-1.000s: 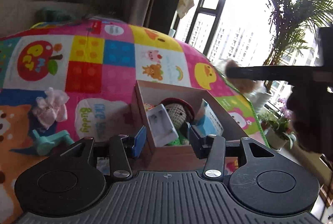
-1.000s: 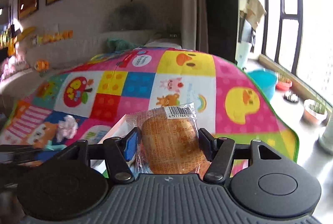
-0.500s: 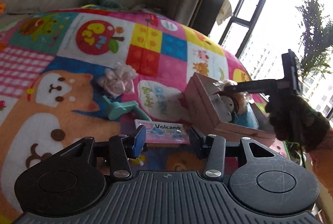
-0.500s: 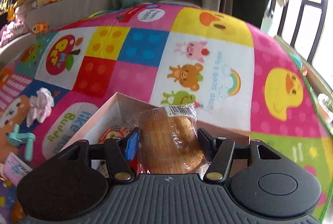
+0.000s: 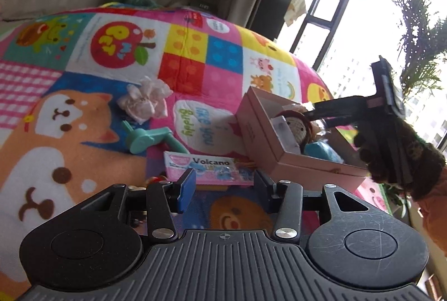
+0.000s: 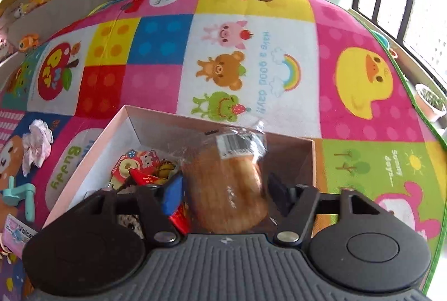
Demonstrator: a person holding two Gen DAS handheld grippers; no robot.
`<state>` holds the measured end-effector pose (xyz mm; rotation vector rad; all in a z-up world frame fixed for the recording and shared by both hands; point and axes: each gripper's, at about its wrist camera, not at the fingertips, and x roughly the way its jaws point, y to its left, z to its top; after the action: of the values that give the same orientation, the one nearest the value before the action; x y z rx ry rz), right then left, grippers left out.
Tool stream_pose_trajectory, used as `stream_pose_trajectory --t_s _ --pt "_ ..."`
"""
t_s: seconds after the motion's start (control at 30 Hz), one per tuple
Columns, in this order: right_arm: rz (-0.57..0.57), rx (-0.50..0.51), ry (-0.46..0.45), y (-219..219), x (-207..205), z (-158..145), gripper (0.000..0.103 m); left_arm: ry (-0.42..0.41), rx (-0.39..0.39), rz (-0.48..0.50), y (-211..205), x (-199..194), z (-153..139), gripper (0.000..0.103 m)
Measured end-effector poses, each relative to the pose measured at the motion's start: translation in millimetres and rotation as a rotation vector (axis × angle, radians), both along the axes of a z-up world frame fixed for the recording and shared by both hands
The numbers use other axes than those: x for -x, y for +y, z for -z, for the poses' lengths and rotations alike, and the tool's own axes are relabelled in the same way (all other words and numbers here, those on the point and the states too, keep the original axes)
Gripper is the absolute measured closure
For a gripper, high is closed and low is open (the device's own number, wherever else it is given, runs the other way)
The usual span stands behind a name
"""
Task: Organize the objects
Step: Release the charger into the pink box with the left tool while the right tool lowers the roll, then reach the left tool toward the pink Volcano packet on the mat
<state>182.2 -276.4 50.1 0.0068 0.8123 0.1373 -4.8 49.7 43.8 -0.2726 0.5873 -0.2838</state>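
Right wrist view: the right gripper (image 6: 223, 190), at lower centre of the frame, hangs over the pink box (image 6: 83, 150), its jaws opening around a wrapped bread roll (image 6: 227, 189). A gap shows beside the right pad, so the roll appears released and is dropping among the small toys already in the box. The step in hand, by this reading, is depositing the roll.

Left wrist view: the left gripper (image 5: 222, 186), at lower centre, hovers with jaws spread and nothing between them, just short of a flat packet marked "Volcano" (image 5: 208, 171). The packet lies on the patterned play mat (image 5: 195, 55), close beside the box. A teal plastic toy (image 5: 149, 139) and a pale fabric flower (image 5: 145, 102) lie left of centre, outside the box.

The next move probably calls for lifting the right gripper clear and closing the left on the packet's thin edges.
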Motion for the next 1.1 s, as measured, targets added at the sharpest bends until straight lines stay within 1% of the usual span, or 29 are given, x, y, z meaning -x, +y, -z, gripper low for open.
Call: stream_pose_trajectory --t_s 0.03,0.1,0.13,0.17,0.27,0.3,0.33,0.4,0.5,0.57,0.63,0.67,0.77,0.83,0.9,1.0,1.03,1.07,1.1 --pt "0.001 -0.025 -0.008 -7 6 -3 0.022 0.001 -0.01 -0.006 3 0 0 0.053" --pt "0.015 -0.059 -0.03 -18 22 -11 0.022 0.003 -0.03 -0.009 7 1 0 0.053" --pt "0.024 -0.061 -0.047 -22 33 -15 0.019 0.006 -0.042 -0.006 8 0 1 0.053" --pt "0.033 -0.048 -0.073 -23 45 -20 0.018 0.011 -0.053 0.0 10 -2 2 0.053" --pt "0.004 -0.013 -0.154 -19 85 -29 0.016 0.002 -0.082 0.011 11 -11 -2 0.053" --pt "-0.009 -0.01 -0.178 -17 98 -30 0.012 -0.008 -0.095 0.012 12 -17 -5 0.053" --pt "-0.022 -0.009 -0.201 -14 112 -30 0.006 -0.017 -0.105 0.006 13 -24 -7 0.053" --pt "-0.045 -0.011 -0.229 -6 137 -27 0.001 -0.012 -0.099 -0.025 20 -42 -11 0.053" --pt "-0.083 -0.022 -0.224 8 168 -12 0.0 0.047 -0.017 -0.113 41 -77 -8 0.053" --pt "-0.104 -0.022 -0.202 19 186 2 0.0 0.083 0.031 -0.18 54 -105 -5 0.053" --pt "-0.116 -0.014 -0.181 30 200 18 0.0 0.097 0.042 -0.243 61 -135 -4 0.053" --pt "-0.12 -0.012 -0.168 35 204 25 0.0 0.115 0.04 -0.253 63 -151 -2 0.053" --pt "-0.125 -0.031 -0.131 44 212 41 0.0 0.183 0.001 -0.281 59 -194 10 0.053" --pt "-0.123 -0.035 -0.121 47 216 46 0.0 0.226 -0.039 -0.269 51 -210 18 0.056" --pt "-0.117 -0.023 -0.12 47 218 51 0.0 0.256 -0.037 -0.213 39 -209 23 0.06" --pt "-0.096 -0.06 -0.105 39 217 54 0.0 0.294 -0.026 -0.046 16 -187 30 0.062" --pt "-0.09 -0.074 -0.099 36 215 55 0.0 0.291 -0.042 -0.005 8 -177 31 0.062" --pt "-0.086 -0.084 -0.089 35 213 55 0.0 0.275 -0.077 0.03 0 -164 31 0.062" --pt "-0.083 -0.088 -0.079 34 211 57 0.0 0.279 -0.098 0.071 -6 -155 31 0.064"
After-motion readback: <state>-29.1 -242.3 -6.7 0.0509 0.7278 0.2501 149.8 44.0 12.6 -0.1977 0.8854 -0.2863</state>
